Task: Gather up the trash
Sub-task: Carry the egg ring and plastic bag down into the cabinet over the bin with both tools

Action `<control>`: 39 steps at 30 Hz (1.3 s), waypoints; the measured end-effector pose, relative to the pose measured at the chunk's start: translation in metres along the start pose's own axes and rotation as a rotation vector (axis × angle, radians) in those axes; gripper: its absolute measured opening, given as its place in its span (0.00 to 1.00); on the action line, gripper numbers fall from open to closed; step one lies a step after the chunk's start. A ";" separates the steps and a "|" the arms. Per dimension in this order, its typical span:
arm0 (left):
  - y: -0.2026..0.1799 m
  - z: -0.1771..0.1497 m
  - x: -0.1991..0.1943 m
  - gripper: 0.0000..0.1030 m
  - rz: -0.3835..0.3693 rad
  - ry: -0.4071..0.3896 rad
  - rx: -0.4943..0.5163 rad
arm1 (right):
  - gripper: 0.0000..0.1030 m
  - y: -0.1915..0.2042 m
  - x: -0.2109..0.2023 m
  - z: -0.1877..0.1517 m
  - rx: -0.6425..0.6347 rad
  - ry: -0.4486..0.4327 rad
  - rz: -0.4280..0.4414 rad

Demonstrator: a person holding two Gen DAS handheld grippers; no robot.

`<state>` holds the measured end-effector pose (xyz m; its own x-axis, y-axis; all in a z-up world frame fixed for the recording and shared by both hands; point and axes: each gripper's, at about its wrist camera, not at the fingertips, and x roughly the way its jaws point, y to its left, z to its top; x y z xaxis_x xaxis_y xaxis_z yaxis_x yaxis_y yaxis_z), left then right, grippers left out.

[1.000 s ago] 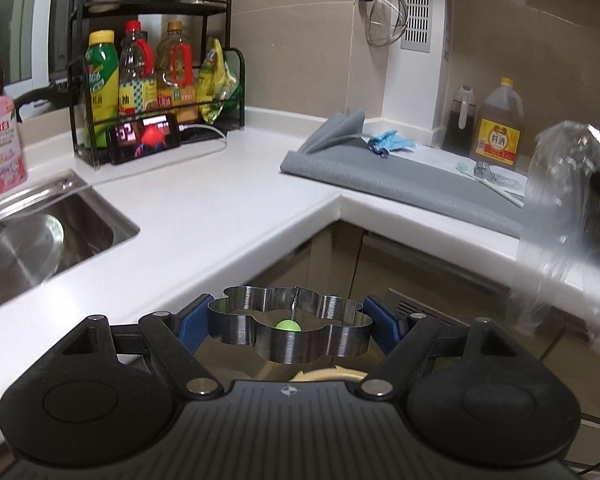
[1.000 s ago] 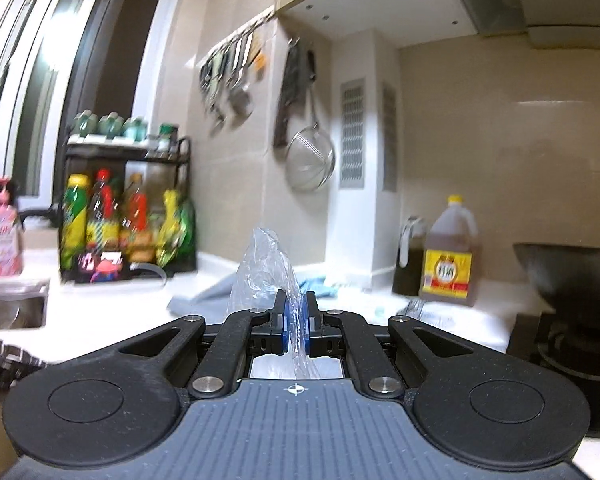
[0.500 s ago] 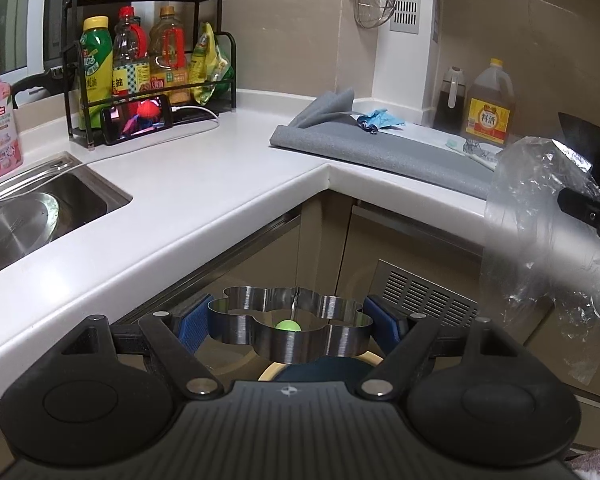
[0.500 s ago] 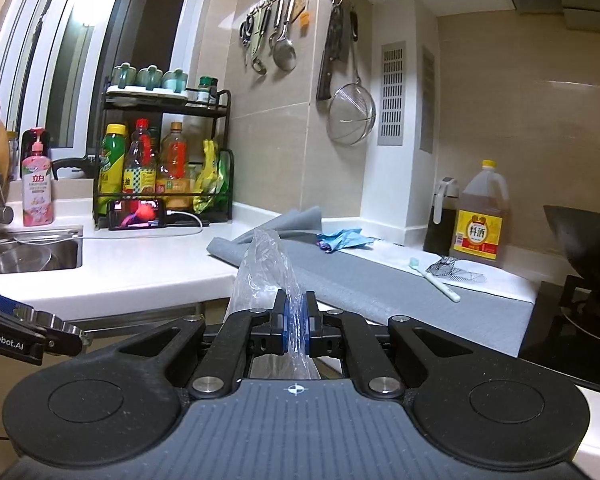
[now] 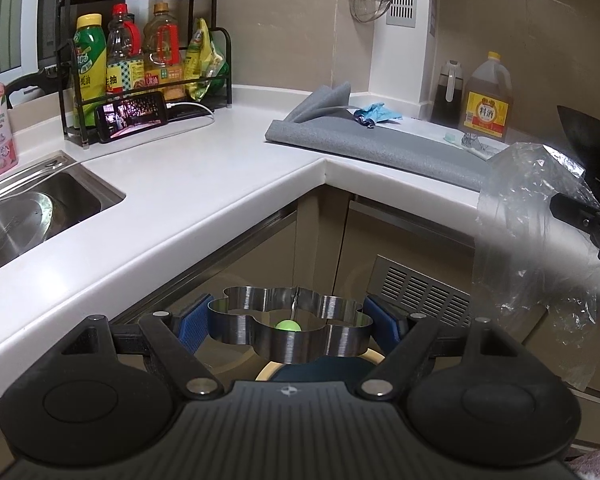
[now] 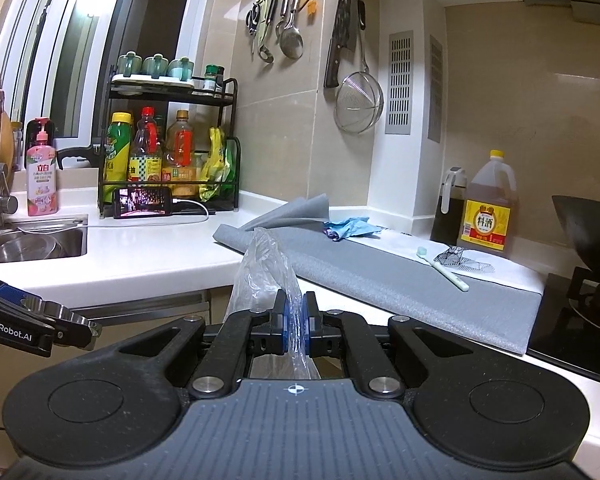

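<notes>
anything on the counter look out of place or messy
A crumpled blue glove and a toothbrush lie loose on the grey mat, whose far corner is folded up. Nothing looks spilled.

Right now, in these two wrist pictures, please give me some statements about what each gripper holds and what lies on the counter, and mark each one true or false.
1. The left gripper holds a flower-shaped metal ring between its fingers. True.
2. The right gripper is open and holds nothing. False: its fingers are shut on a clear plastic bag.
3. A toothbrush lies on the white sheet over the grey mat. True.
4. The crumpled blue glove lies in the sink. False: it lies on the grey mat, near the wall.
5. The phone lies flat in the middle of the counter. False: it stands on its long edge against the black bottle rack.
</notes>
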<state>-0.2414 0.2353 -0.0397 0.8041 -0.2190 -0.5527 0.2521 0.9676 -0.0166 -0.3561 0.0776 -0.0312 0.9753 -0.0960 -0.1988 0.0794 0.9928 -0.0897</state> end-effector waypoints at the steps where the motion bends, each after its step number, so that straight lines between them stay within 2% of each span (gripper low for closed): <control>1: 0.000 0.000 0.001 0.82 -0.001 0.002 -0.001 | 0.07 0.000 0.001 -0.001 0.000 0.002 0.001; 23: -0.001 -0.002 0.019 0.82 -0.009 0.050 -0.014 | 0.07 0.006 0.019 -0.008 -0.013 0.061 0.018; 39: -0.008 -0.007 0.048 0.82 -0.030 0.143 -0.020 | 0.07 0.009 0.044 -0.021 -0.014 0.155 0.040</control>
<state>-0.2090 0.2179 -0.0722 0.7109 -0.2293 -0.6648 0.2634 0.9634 -0.0506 -0.3169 0.0805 -0.0617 0.9340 -0.0677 -0.3507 0.0374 0.9950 -0.0925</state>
